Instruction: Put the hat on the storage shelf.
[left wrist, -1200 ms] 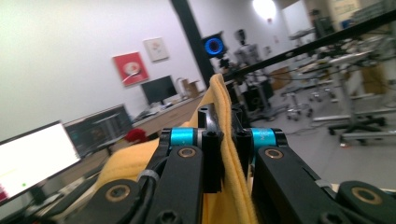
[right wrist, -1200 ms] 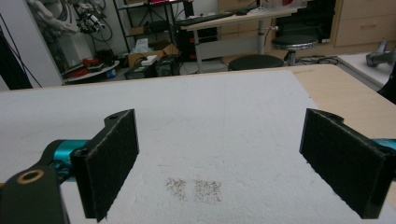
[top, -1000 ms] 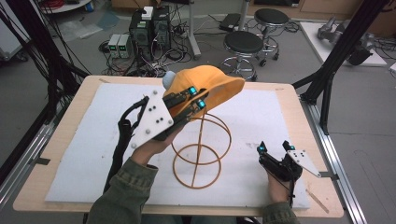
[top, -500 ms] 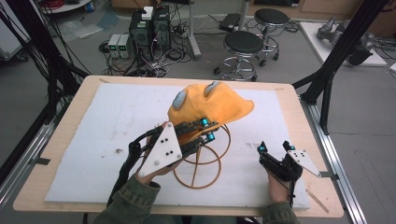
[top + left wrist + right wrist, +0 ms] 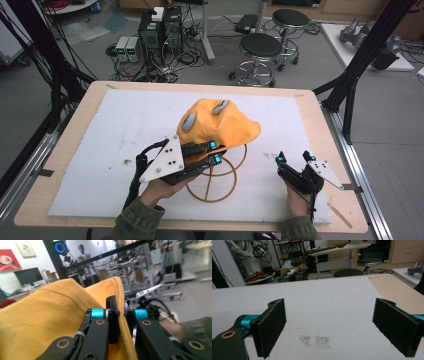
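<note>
The left hand-held gripper (image 5: pixel 216 152) pinches the yellow hat's (image 5: pixel 220 122) edge over the wire stand (image 5: pixel 215 175); next, lift it clear. The right hand-held gripper (image 5: pixel 295 159) waits, spread wide.

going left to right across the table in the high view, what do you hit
left hand-held gripper clamped on the hem of the orange hat → wire stand under the hat → right hand-held gripper, jaws open over the white mat

The left gripper (image 5: pixel 214 152), clamped on the hat's (image 5: pixel 220 122) edge, has drawn back toward the person and lower. The hat has come down with it, off the top of the wire stand (image 5: pixel 216 180), and now droops over it.
</note>
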A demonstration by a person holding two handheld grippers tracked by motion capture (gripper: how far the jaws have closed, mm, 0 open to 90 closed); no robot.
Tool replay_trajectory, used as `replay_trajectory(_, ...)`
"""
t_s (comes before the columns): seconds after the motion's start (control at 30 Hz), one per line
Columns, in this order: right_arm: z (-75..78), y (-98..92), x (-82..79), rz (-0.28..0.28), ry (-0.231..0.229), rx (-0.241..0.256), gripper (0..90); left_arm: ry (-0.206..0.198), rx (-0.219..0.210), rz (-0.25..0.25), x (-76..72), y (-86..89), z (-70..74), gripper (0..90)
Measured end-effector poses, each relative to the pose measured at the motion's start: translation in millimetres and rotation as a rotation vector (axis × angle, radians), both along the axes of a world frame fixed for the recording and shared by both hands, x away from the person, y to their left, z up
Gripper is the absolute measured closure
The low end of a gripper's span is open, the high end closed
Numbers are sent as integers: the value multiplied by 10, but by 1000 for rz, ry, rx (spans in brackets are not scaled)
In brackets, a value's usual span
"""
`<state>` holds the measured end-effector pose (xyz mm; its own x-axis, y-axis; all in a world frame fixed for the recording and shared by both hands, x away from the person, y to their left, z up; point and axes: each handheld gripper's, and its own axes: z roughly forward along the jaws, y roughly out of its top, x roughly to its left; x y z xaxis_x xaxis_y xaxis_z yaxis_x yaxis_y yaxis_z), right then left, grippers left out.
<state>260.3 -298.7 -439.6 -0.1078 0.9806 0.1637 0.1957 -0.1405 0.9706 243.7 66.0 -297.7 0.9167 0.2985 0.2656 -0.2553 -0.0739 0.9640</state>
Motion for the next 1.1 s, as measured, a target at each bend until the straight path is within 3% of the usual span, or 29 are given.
replay_trajectory(0.1, 1, -1, -2, -1, 0, -3, 106, 16, 28, -22, -12, 0, -4, 867)
replay_trajectory(0.37, 0, 1, -1, 1, 1, -2, 106, 34, 152, -87, -51, -39, -8, 867)
replay_trajectory(0.57, 0, -2, 0, 1, 4, -2, 106, 94, 249, -149, -33, -73, -18, 867)
replay_trajectory(0.9, 0, -2, 0, 1, 4, -4, 106, 115, 271, -155, -35, -82, -8, 853)
replay_trajectory(1.1, -1, -10, 2, -2, 4, -9, 106, 131, 236, -186, -44, -74, 0, 696)
